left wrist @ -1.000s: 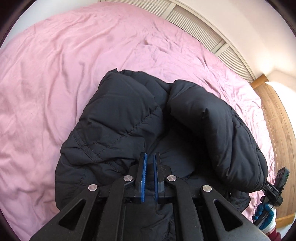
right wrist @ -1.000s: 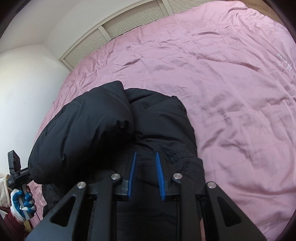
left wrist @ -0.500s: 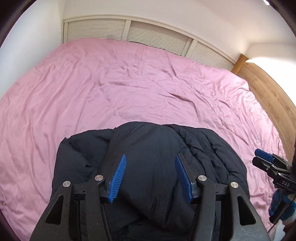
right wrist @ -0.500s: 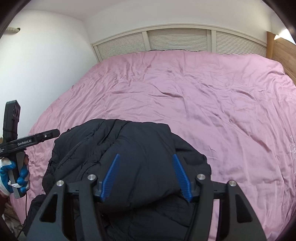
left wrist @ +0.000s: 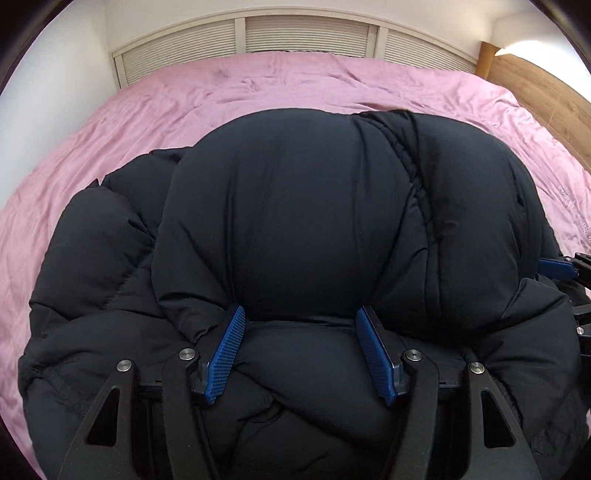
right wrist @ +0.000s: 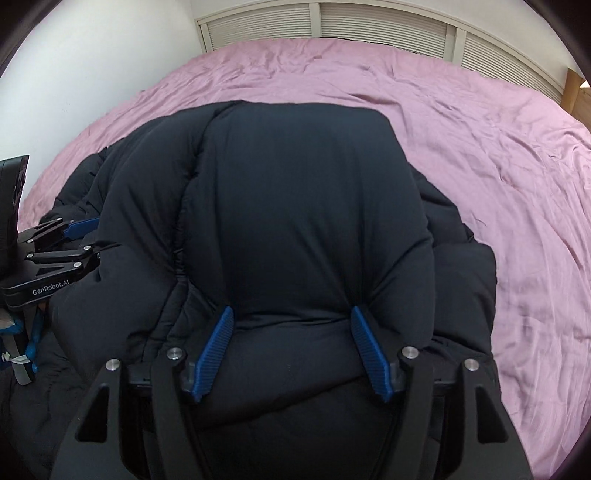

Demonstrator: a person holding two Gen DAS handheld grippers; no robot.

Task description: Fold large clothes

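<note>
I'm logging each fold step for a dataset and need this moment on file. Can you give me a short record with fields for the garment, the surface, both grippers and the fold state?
garment: black puffer jacket, bulky, top layer folded over itself
surface: pink bedsheet, wrinkled
left gripper: jaws opening, a padded fold bulges between them
right gripper: jaws opening, a padded fold bulges between them
background: white slatted panels behind the bed
fold state: jacket bundled in a thick stack, not flat
</note>
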